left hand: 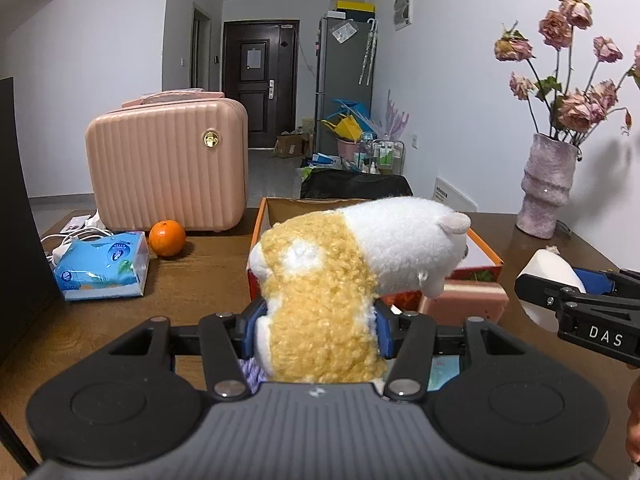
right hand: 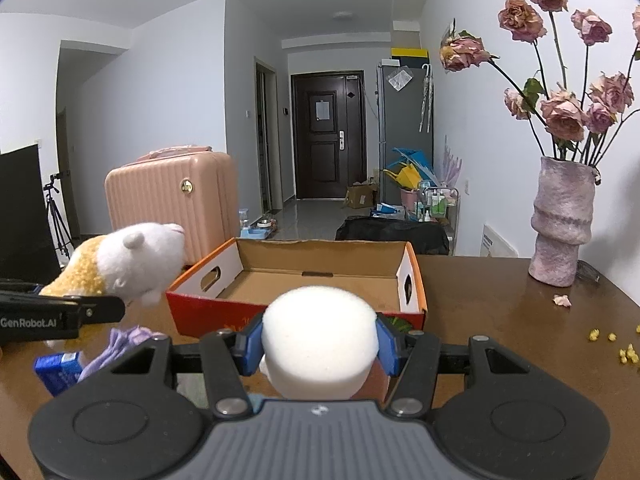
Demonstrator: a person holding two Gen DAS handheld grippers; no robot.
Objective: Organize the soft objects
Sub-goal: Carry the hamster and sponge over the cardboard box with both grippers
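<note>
My left gripper (left hand: 316, 330) is shut on a yellow and white plush toy (left hand: 340, 264), held above the table with its white head toward the cardboard box (left hand: 262, 216). In the right wrist view that plush toy (right hand: 128, 264) hangs left of the box (right hand: 320, 276), whose inside shows bare cardboard. My right gripper (right hand: 320, 346) is shut on a white sponge (right hand: 320, 340) just before the box's red front wall. From the left wrist view the right gripper (left hand: 560, 296) comes in at the right edge with the sponge (left hand: 552, 276) between its blue pads.
A pink ribbed case (left hand: 168, 164), an orange (left hand: 167, 237) and a blue tissue pack (left hand: 102, 266) stand left on the wooden table. A vase of dried roses (right hand: 562, 224) stands at the right. A purple cloth (right hand: 120, 346) and a blue carton (right hand: 60, 370) lie below the plush; yellow crumbs (right hand: 628, 354) lie far right.
</note>
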